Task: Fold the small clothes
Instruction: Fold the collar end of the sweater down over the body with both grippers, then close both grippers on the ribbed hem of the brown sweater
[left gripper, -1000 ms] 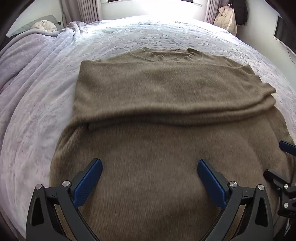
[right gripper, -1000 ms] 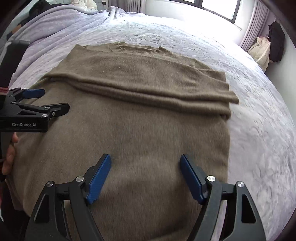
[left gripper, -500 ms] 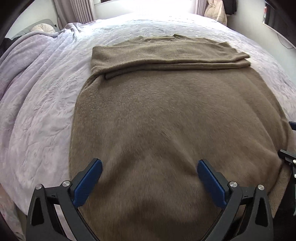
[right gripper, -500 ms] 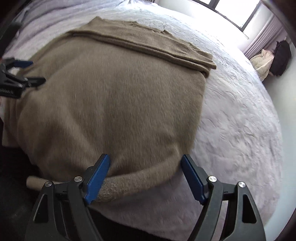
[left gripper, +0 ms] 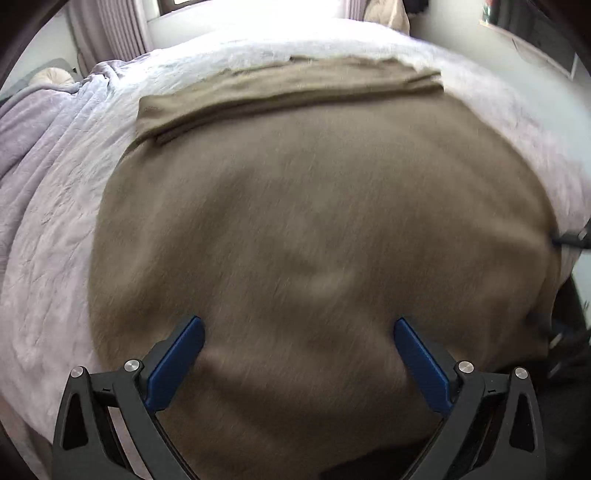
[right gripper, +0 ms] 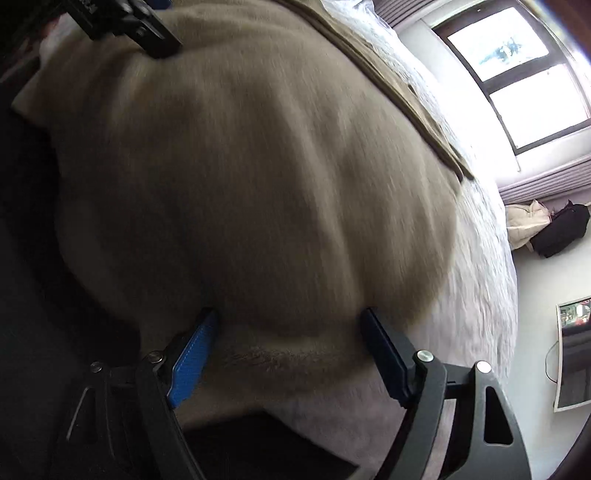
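A brown knit sweater [left gripper: 314,206] lies flat on the pale lavender bed [left gripper: 51,229], its sleeves folded across the chest at the far end. My left gripper [left gripper: 299,332] is open, low over the sweater's near left part, with fabric between the blue pads. My right gripper [right gripper: 288,325] is open at the sweater's [right gripper: 251,177] bottom hem near the bed's front edge; the hem lies between its pads. The left gripper's body also shows in the right wrist view [right gripper: 122,22]. Both views are blurred by motion.
A crumpled lavender blanket [left gripper: 44,110] and a pillow [left gripper: 51,75] lie at the far left of the bed. A window [right gripper: 517,70], a cream bag [right gripper: 524,218] and a black bag [right gripper: 561,229] are beyond the bed. The bed's front edge drops into dark floor.
Both grippers have pulled back and down toward the sweater's bottom hem at the bed's near edge. The right gripper has tilted. Both stay open.
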Motion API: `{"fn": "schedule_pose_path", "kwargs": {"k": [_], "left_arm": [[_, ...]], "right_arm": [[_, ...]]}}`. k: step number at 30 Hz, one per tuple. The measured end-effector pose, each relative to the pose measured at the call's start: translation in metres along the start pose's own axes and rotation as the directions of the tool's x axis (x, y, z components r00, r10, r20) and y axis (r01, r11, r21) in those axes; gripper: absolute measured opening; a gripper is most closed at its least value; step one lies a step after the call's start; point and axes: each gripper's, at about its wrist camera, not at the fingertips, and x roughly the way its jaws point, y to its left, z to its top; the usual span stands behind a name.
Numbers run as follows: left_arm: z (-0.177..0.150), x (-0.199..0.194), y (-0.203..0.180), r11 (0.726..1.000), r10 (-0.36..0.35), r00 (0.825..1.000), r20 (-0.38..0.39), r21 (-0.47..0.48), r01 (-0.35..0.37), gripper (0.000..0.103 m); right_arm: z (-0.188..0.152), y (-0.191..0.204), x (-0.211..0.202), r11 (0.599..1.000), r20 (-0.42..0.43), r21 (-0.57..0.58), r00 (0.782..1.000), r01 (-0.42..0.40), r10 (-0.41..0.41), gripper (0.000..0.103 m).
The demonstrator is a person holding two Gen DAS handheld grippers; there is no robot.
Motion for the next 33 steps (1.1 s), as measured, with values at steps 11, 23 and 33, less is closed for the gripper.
{"fn": "schedule_pose_path", "kwargs": {"k": [11,23,33], "left_arm": [[-0.002,-0.039,0.015,0.990,-0.035,0.991,0.129,-0.128,0.051,0.103],[-0.006,0.005,0.001,0.999,0.033,0.999,0.020,0.024,-0.033,0.103],[-0.027,-0.039,0.006,0.993,0.046,0.997,0.056,0.103,-0.051,0.103]], "right_arm": [[-0.005,-0.069,-0.046,0.929,0.207,0.304,0.966,-0.213,0.153,0.082],[0.058,-0.001,-0.013,0.958,0.268,0.179,0.948,-0.225,0.173,0.084],[0.003,0.017,-0.032,0.996,0.148,-0.064,0.986,-0.067,0.076,0.084]]}}
